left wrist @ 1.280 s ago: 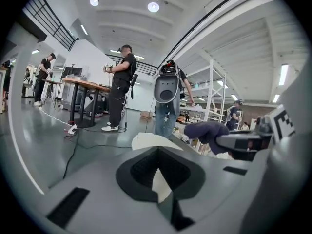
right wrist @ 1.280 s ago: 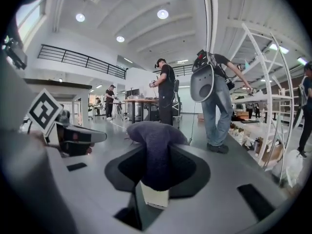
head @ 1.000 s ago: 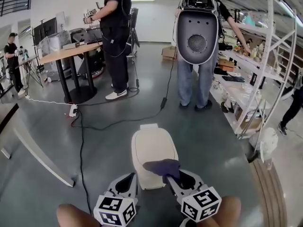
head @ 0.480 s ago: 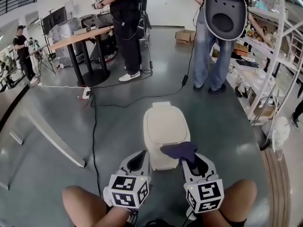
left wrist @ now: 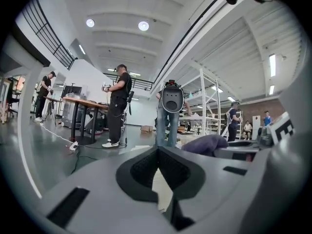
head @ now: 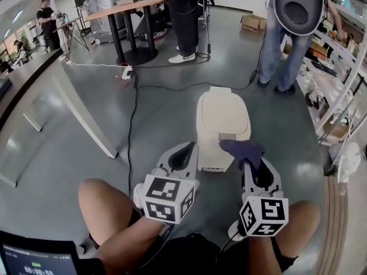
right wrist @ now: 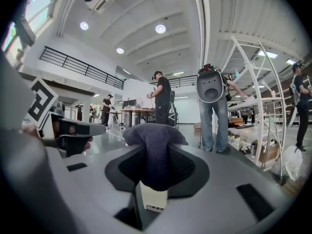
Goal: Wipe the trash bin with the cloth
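— Left gripper (head: 187, 148): pale grey moulded shell?

— Yes, with dark padding lining the inside of the jaws. Same build on the right gripper (head: 250, 164), grey outside and black in the recess behind the jaws.

— And at the back end of each?

— Carries a white cube printed with black square markers: left cube (head: 166, 197), right cube (head: 264, 215).

— Any marks on the shells?

— Dark rectangular slots on either side of the jaws, seen in both gripper views.

— Cabling? Clothing?

— Thin dark cable (head: 164, 236) trailing back from the left cube. Dark garment (head: 192, 255) behind both cubes.
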The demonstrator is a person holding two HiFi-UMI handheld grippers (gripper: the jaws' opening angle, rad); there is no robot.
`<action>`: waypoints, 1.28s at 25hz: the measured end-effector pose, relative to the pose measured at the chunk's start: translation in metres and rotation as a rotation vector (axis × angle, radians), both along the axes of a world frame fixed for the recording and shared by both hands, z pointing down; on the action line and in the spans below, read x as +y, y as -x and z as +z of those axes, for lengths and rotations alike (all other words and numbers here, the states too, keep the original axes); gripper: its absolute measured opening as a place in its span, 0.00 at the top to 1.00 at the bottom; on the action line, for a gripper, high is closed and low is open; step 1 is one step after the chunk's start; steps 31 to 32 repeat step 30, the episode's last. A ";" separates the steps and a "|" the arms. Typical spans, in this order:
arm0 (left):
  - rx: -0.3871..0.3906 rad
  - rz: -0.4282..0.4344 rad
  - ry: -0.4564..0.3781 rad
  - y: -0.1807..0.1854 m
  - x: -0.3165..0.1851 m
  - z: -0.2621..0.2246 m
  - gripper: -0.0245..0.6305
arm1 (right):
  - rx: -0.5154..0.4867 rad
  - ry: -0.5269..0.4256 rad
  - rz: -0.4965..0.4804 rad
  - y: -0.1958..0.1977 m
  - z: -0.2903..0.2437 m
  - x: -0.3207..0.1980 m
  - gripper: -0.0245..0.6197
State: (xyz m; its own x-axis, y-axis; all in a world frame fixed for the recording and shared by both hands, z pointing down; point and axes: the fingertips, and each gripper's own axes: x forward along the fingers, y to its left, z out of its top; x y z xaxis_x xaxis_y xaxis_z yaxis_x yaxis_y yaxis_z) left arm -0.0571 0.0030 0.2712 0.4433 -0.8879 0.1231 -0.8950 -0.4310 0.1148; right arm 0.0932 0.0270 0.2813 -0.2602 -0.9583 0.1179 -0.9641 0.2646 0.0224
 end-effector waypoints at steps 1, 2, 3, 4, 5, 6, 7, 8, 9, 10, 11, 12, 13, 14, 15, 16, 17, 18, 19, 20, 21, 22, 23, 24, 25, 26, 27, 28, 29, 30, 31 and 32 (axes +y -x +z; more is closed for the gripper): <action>-0.001 -0.005 -0.001 0.004 0.004 0.001 0.96 | 0.003 0.000 0.004 0.001 0.000 0.004 0.80; -0.001 -0.009 0.001 0.008 0.007 0.002 0.96 | 0.005 -0.003 0.006 0.003 0.000 0.007 0.80; -0.004 -0.011 0.004 0.010 0.009 0.004 0.96 | 0.012 -0.011 0.008 0.005 -0.002 0.010 0.80; -0.009 -0.011 0.005 0.012 0.011 0.005 0.96 | 0.024 -0.021 0.013 0.006 -0.003 0.012 0.80; -0.017 -0.012 0.004 0.013 0.012 0.005 0.96 | 0.042 -0.033 0.021 0.007 -0.005 0.014 0.80; -0.025 -0.012 0.004 0.013 0.013 0.005 0.96 | 0.060 -0.043 0.026 0.009 -0.006 0.016 0.80; -0.030 -0.012 0.004 0.013 0.014 0.005 0.96 | 0.071 -0.047 0.027 0.010 -0.007 0.017 0.80; -0.032 -0.013 0.004 0.014 0.016 0.003 0.96 | 0.072 -0.044 0.023 0.012 -0.006 0.019 0.80; -0.034 -0.014 0.003 0.014 0.018 0.002 0.96 | 0.065 -0.036 0.017 0.014 -0.006 0.020 0.80; -0.034 -0.016 -0.001 0.015 0.020 -0.001 0.96 | 0.057 -0.027 0.013 0.014 -0.005 0.021 0.80; -0.033 -0.019 -0.006 0.016 0.021 -0.003 0.96 | 0.055 -0.021 0.013 0.014 -0.005 0.022 0.80; -0.030 -0.022 -0.010 0.017 0.022 -0.004 0.96 | 0.060 -0.020 0.019 0.013 -0.004 0.022 0.80; -0.028 -0.026 -0.014 0.018 0.023 -0.004 0.96 | 0.073 -0.024 0.028 0.011 -0.004 0.023 0.80; -0.027 -0.027 -0.014 0.019 0.024 -0.004 0.96 | 0.090 -0.029 0.038 0.010 -0.003 0.024 0.80; -0.026 -0.027 -0.013 0.019 0.024 -0.003 0.96 | 0.106 -0.034 0.048 0.008 -0.002 0.024 0.80; -0.026 -0.025 -0.012 0.019 0.025 -0.001 0.96 | 0.114 -0.038 0.053 0.008 -0.002 0.025 0.80; -0.026 -0.021 -0.012 0.018 0.025 -0.001 0.96 | 0.114 -0.040 0.055 0.008 -0.002 0.025 0.80; -0.027 -0.017 -0.012 0.017 0.024 0.000 0.96 | 0.110 -0.040 0.055 0.007 -0.001 0.025 0.80; -0.029 -0.012 -0.013 0.015 0.024 0.000 0.96 | 0.105 -0.040 0.054 0.007 -0.001 0.025 0.80; -0.029 -0.007 -0.014 0.014 0.023 0.000 0.96 | 0.103 -0.041 0.054 0.006 -0.001 0.025 0.80; -0.028 -0.004 -0.014 0.014 0.021 -0.001 0.96 | 0.102 -0.043 0.055 0.006 -0.001 0.025 0.80; -0.027 -0.002 -0.014 0.014 0.020 -0.002 0.96 | 0.103 -0.046 0.055 0.006 -0.001 0.024 0.80; -0.026 -0.003 -0.013 0.015 0.019 -0.002 0.96 | 0.104 -0.047 0.054 0.007 -0.001 0.024 0.80; -0.024 -0.006 -0.013 0.017 0.018 -0.002 0.96 | 0.107 -0.048 0.052 0.007 -0.001 0.023 0.80; -0.023 -0.009 -0.012 0.018 0.017 -0.002 0.96 | 0.109 -0.048 0.049 0.008 0.000 0.023 0.80; -0.022 -0.012 -0.012 0.020 0.016 -0.001 0.96 | 0.110 -0.048 0.047 0.009 0.001 0.022 0.80; -0.023 -0.015 -0.011 0.021 0.016 0.000 0.96 | 0.112 -0.049 0.044 0.010 0.002 0.022 0.80; -0.023 -0.018 -0.009 0.023 0.016 0.001 0.96 | 0.113 -0.050 0.042 0.011 0.003 0.023 0.80; -0.023 -0.020 -0.007 0.024 0.016 0.001 0.96 | 0.115 -0.052 0.040 0.012 0.003 0.023 0.80; -0.022 -0.022 -0.006 0.025 0.016 0.002 0.96 | 0.116 -0.054 0.039 0.013 0.003 0.023 0.80; -0.022 -0.022 -0.006 0.025 0.016 0.002 0.96 | 0.116 -0.054 0.039 0.013 0.003 0.023 0.80; -0.022 -0.022 -0.006 0.025 0.016 0.002 0.96 | 0.116 -0.054 0.039 0.013 0.003 0.023 0.80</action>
